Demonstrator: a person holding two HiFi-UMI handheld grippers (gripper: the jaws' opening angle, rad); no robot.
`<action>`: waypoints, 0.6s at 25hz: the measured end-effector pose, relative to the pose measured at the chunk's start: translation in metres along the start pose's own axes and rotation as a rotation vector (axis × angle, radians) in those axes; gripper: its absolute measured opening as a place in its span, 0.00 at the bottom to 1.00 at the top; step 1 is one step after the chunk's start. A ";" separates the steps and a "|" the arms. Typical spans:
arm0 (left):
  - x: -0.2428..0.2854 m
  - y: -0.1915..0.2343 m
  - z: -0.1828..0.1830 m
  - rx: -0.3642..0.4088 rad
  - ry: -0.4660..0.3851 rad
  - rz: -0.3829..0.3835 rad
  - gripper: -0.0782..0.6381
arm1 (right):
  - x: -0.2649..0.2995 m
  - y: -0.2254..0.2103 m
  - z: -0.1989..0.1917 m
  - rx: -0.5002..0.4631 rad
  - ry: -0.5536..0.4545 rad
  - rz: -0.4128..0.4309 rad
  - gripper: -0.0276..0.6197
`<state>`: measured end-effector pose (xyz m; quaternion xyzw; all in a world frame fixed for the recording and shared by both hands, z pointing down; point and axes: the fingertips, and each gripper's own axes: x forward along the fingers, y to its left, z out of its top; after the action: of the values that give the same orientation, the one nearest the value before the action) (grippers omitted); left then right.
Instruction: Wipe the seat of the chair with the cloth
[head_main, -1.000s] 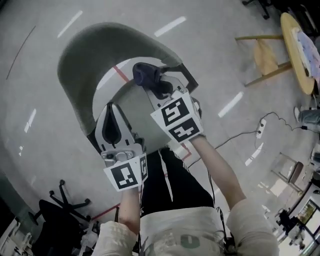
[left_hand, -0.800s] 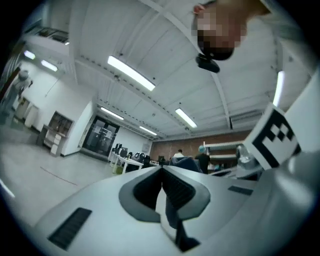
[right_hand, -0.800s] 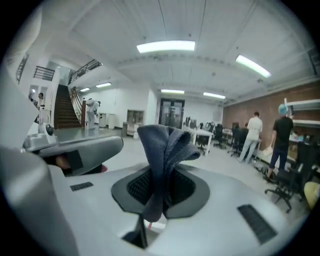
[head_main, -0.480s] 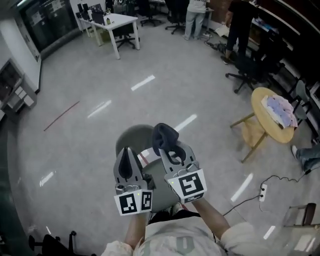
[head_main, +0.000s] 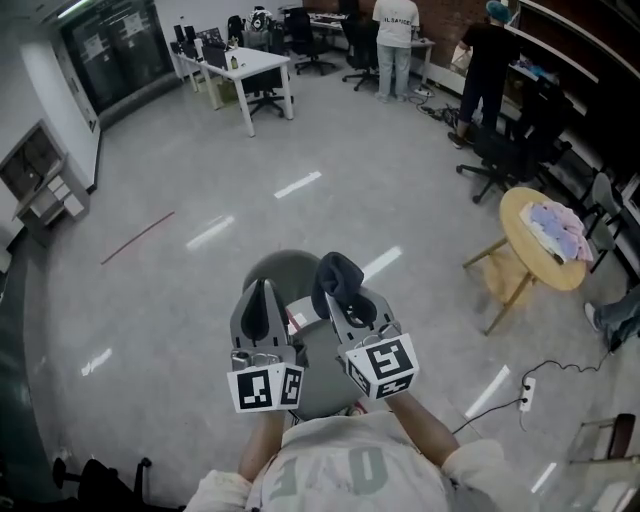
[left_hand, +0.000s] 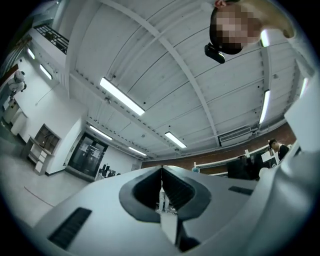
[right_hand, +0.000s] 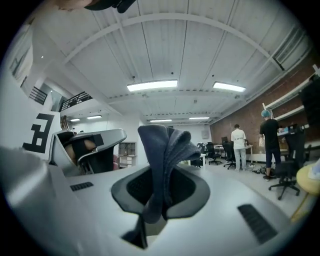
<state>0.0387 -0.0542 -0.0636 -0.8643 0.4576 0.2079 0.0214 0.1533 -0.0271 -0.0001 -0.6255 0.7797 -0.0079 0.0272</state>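
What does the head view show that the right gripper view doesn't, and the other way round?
Only the head view shows the chair under the left gripper and right gripper, the grey floor, and a round wooden table off to the right. Only the right gripper view shows the ceiling with its strip lights, and, close up, the jaws closed on the dark cloth. Both views show that cloth in the right gripper and people standing across the room.
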 end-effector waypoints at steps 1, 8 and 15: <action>0.003 -0.001 0.004 0.014 -0.017 -0.013 0.13 | 0.001 -0.002 0.003 0.004 -0.010 -0.001 0.13; 0.015 -0.014 -0.006 0.021 0.002 -0.066 0.13 | -0.003 -0.019 0.012 0.022 -0.049 -0.034 0.13; -0.002 -0.009 0.004 0.041 -0.004 -0.053 0.13 | -0.004 -0.006 0.020 0.016 -0.060 -0.010 0.13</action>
<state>0.0432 -0.0467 -0.0682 -0.8750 0.4388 0.1994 0.0455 0.1610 -0.0239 -0.0202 -0.6289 0.7755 0.0044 0.0558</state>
